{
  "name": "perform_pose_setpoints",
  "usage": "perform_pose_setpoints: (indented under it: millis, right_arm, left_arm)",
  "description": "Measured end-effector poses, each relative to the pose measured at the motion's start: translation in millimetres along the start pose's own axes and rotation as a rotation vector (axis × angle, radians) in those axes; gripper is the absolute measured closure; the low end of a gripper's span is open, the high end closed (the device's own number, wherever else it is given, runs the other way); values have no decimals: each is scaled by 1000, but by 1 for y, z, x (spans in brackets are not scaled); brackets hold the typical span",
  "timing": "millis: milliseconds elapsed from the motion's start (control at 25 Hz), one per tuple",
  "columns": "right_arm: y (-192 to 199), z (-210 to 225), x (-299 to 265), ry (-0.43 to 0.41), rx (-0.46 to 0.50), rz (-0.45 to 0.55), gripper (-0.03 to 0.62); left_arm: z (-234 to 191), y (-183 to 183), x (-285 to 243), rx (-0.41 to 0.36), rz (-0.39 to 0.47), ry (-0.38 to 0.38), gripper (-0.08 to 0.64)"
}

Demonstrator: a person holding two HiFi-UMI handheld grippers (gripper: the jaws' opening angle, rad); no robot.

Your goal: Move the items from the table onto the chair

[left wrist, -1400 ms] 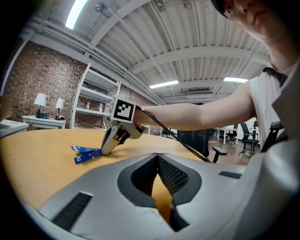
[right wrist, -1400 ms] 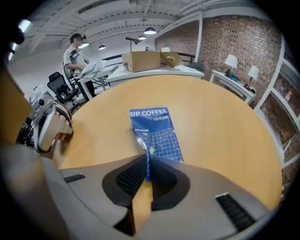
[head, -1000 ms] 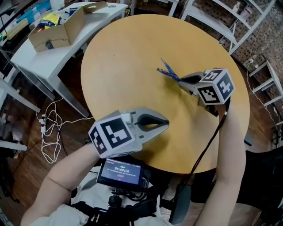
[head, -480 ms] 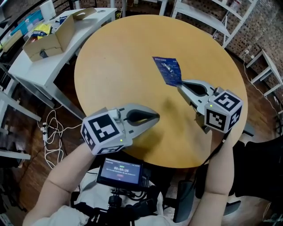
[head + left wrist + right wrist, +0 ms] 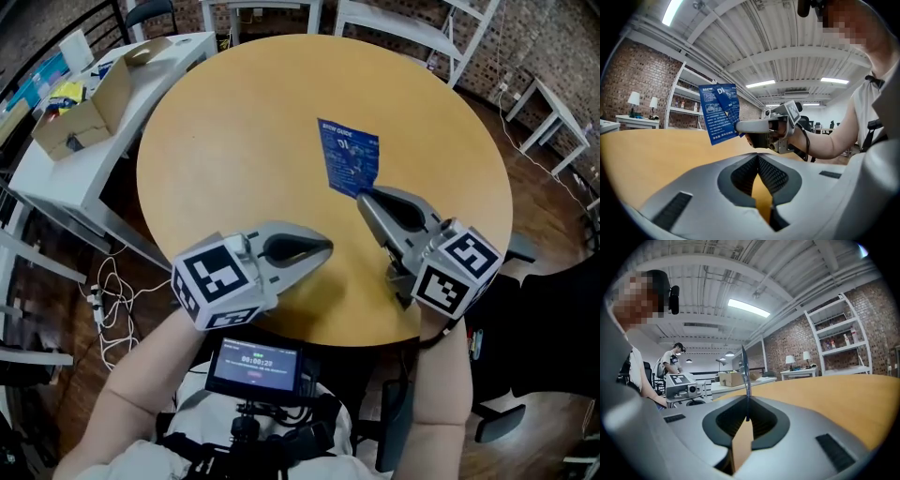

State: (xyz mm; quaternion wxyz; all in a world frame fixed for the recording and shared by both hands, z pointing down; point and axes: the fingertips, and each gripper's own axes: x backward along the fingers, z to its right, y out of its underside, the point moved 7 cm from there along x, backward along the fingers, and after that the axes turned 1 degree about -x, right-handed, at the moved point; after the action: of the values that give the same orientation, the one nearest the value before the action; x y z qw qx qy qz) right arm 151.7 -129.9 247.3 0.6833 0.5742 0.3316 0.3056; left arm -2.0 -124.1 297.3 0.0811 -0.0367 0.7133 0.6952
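Note:
A blue printed packet (image 5: pixel 349 157) hangs above the round wooden table (image 5: pixel 225 141), pinched by its near corner in my right gripper (image 5: pixel 362 195), which is shut on it. From the left gripper view the packet (image 5: pixel 719 112) stands upright, its printed face showing, in front of the right gripper (image 5: pixel 740 126). The right gripper view has the packet (image 5: pixel 746 376) edge on, rising from between the jaws of my right gripper (image 5: pixel 746 417). My left gripper (image 5: pixel 326 248) floats over the table's near left part, shut and empty (image 5: pixel 758 159).
A black chair (image 5: pixel 553 314) stands off the table's right edge. A white side table (image 5: pixel 66 159) with an open cardboard box (image 5: pixel 80 117) is at the upper left, with cables (image 5: pixel 108 281) on the floor below. White shelving stands behind. A person (image 5: pixel 672 359) stands far off.
My right gripper has risen and drawn back toward the table's near edge, rolling so the packet turned from edge-on to face up in the head view. The left gripper has hardly moved.

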Motion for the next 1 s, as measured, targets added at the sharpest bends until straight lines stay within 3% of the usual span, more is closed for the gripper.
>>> perform_pose_setpoints:
  millis: [400, 1000]
  right_arm:
    - [2, 20, 72, 122, -67, 75, 568]
    - [25, 30, 201, 375, -86, 123, 568]
  left_arm:
    - [26, -6, -54, -16, -11, 106, 555]
    - [89, -24, -145, -46, -9, 260, 555]
